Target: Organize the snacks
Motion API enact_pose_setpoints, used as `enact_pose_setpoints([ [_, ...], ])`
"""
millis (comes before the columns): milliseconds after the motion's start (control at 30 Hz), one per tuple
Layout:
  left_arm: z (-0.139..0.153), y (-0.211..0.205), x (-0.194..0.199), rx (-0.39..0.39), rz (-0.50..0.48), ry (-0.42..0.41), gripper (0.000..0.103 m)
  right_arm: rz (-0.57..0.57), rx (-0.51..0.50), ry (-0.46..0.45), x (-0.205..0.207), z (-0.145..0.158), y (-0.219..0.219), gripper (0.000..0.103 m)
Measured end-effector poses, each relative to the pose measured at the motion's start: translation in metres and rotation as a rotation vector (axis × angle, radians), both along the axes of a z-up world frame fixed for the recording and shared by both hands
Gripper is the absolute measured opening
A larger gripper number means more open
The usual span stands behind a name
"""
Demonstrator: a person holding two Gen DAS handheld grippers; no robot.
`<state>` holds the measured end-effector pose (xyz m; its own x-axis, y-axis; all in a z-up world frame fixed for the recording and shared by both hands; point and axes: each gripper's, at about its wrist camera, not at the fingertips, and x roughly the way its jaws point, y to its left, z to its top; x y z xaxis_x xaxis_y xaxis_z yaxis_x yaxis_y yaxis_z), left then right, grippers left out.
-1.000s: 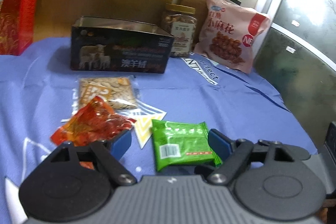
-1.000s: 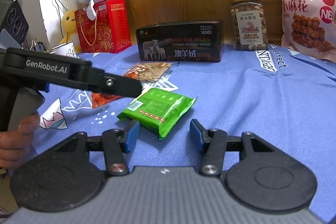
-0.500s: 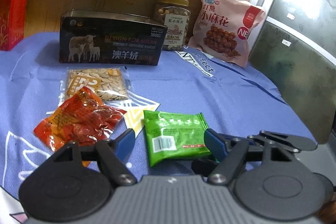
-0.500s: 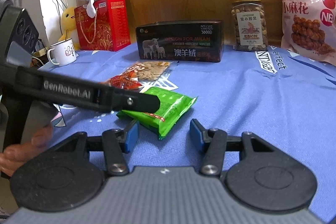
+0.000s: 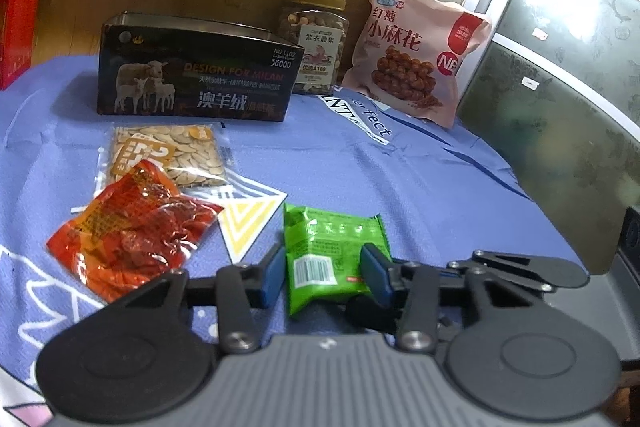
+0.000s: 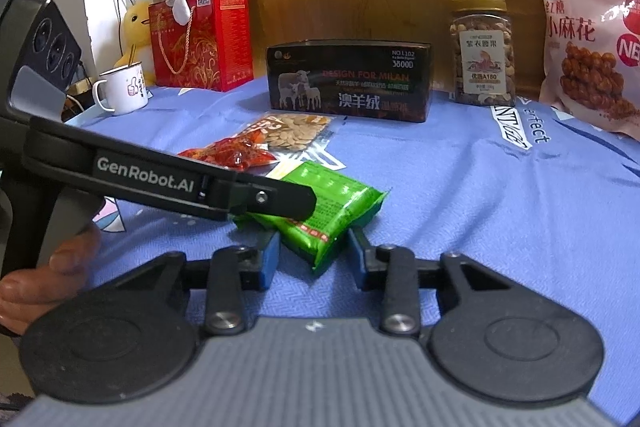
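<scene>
Left wrist view: your left gripper (image 5: 324,273) jaws part-open, straddling green snack packet (image 5: 332,259), not clamped. Right gripper (image 6: 314,255) also open, at packet's corner. Packet flat on blue cloth (image 5: 360,167). Close left squarely mid-packet, lift toward black tin (image 5: 196,83).

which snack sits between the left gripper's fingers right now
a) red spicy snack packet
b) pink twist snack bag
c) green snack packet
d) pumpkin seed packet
c: the left gripper has its open blue pads on either side of the green snack packet, which lies on the blue tablecloth.
</scene>
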<state>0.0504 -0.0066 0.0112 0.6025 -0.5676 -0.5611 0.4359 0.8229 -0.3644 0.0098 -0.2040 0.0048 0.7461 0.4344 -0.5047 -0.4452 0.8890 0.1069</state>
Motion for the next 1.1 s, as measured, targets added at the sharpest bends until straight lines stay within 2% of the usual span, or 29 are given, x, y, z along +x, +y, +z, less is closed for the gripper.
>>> enact_pose_setpoints([
  [133, -0.0004, 0.0006, 0.0004, -0.005, -0.001, 0.004, 0.042, 0.0, 0.006, 0.002, -0.0001, 0.0, -0.001, 0.039],
  [267, 0.0, -0.0002, -0.0001, 0.006, -0.009, -0.004, 0.051, 0.003, 0.014, 0.006, -0.0001, -0.0004, -0.0013, 0.041],
  [767, -0.0006, 0.0025, 0.0006, -0.026, -0.012, 0.009, 0.051, 0.006, 0.016, 0.009, 0.0, -0.0005, -0.0015, 0.042],
  [1100, -0.0003, 0.0035, -0.0024, -0.02, -0.01, 0.007, 0.048, -0.009, -0.033, -0.006, -0.0022, -0.0017, 0.0039, 0.046],
])
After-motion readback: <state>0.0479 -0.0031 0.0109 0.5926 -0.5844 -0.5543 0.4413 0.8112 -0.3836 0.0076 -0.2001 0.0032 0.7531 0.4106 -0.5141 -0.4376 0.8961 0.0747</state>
